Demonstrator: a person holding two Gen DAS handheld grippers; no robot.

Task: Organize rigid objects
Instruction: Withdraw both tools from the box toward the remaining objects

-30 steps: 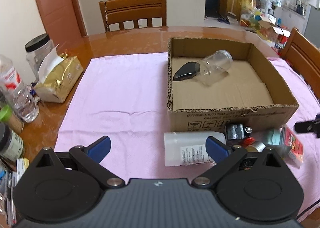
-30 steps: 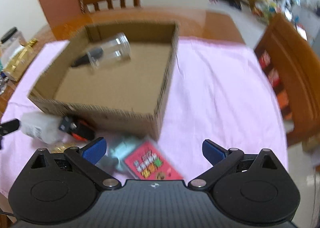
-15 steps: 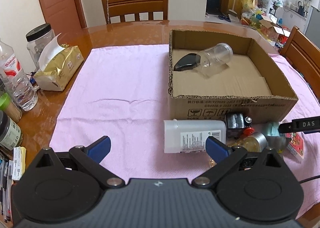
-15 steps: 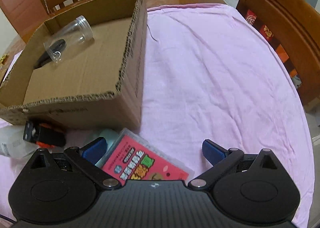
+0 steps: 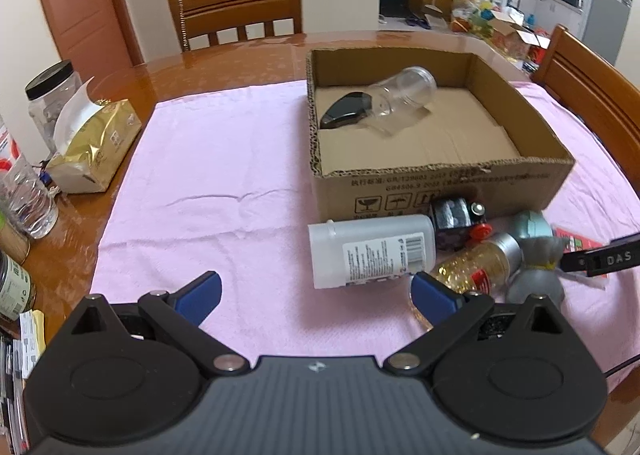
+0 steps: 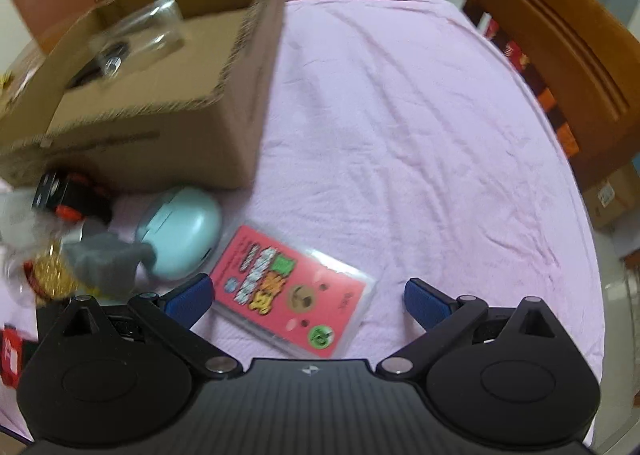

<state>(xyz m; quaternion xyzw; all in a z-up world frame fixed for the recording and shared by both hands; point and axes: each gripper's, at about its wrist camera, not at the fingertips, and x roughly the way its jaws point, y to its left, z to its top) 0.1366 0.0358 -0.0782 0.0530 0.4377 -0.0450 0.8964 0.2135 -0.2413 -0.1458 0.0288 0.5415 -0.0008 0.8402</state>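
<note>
"DAS" on black bar point(image 5: 604, 258), handling symbols on cardboard box point(image 5: 444, 191)

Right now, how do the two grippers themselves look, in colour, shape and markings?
The left gripper and right gripper look alike: a ribbed black body, two round black discs, angled black arms with silver pivot pins, blue-tipped fingers, and a small pale logo in the middle.

- One cardboard box point(image 5: 440, 191) on the pink cloth point(image 5: 224, 175).
- Two things inside the box: one clear jar point(image 5: 404, 95), one black object point(image 5: 346, 115).
- Six things in front of the box (one white bottle point(image 5: 370, 255) among them).
- Two wooden chairs point(image 5: 236, 11) beyond the box.
</note>
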